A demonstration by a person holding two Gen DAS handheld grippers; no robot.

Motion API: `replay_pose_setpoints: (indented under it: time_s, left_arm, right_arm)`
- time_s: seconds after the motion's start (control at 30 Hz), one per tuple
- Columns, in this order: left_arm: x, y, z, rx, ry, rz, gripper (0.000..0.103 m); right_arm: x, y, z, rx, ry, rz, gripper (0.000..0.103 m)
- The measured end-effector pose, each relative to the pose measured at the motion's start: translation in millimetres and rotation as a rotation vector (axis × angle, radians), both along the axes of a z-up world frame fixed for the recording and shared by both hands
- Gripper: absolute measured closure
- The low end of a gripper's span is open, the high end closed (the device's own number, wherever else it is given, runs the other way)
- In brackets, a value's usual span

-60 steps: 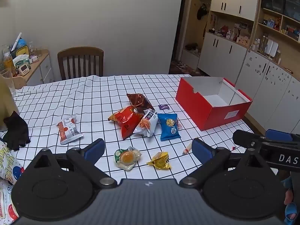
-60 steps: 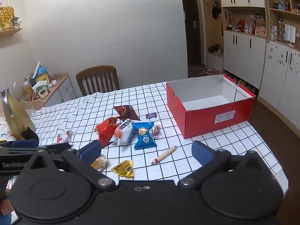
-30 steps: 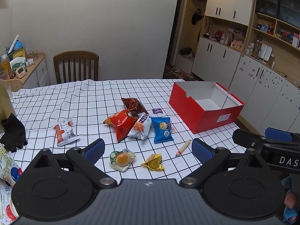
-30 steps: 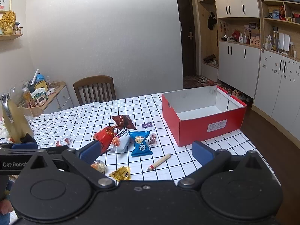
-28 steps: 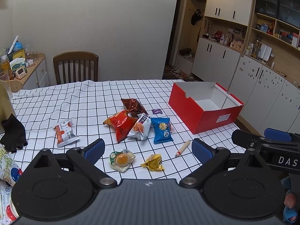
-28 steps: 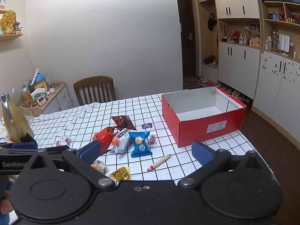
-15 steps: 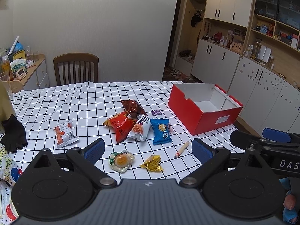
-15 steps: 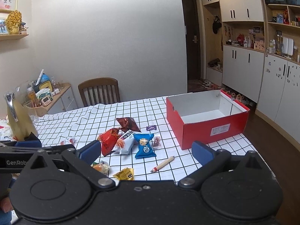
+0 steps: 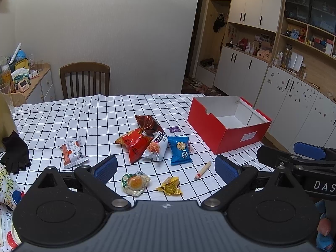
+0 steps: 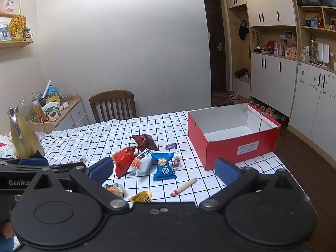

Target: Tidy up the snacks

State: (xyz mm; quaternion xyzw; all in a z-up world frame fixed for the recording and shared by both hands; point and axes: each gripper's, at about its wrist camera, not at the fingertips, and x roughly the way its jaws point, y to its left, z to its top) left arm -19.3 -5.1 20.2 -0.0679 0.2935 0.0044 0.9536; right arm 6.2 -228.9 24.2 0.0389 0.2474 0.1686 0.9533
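Both grippers, the left gripper (image 9: 166,169) and the right gripper (image 10: 163,169), hang above the near edge of a table (image 9: 84,117) with jaws spread wide and nothing between them. Snacks lie loose mid-table: a red bag (image 9: 134,143), a white packet (image 9: 156,149) and a blue packet (image 9: 179,150) touching in a cluster, a brown bag (image 9: 148,122) behind them. An open red box (image 9: 226,131) stands empty near the right edge, apart from the snacks.

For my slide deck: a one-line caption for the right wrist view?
Open right gripper above scattered snack packets on a checked tablecloth, empty red box alongside.
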Motion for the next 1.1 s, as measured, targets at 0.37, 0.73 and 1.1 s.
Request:
replay_pose_setpoints:
  time_s: [0.37,0.73,1.1]
  left_arm:
    - [4.7,1.5,0.2,-0.002,-0.012,0.002,0.003]
    - [10.5,2.9,-3.4,-0.001,-0.013,-0.002,0.003]
    - [22.2,12.5,-15.1,-0.023,0.016,0.006,0.003]
  right_arm:
    - [1.7,1.2,2.4,-0.006,-0.019,0.003,0.000]
    - [6.3,2.5,3.2,-0.014,-0.024,-0.008,0.000]
    - [15.0,5.6,0.9,-0.025,-0.003,-0.021,0.000]
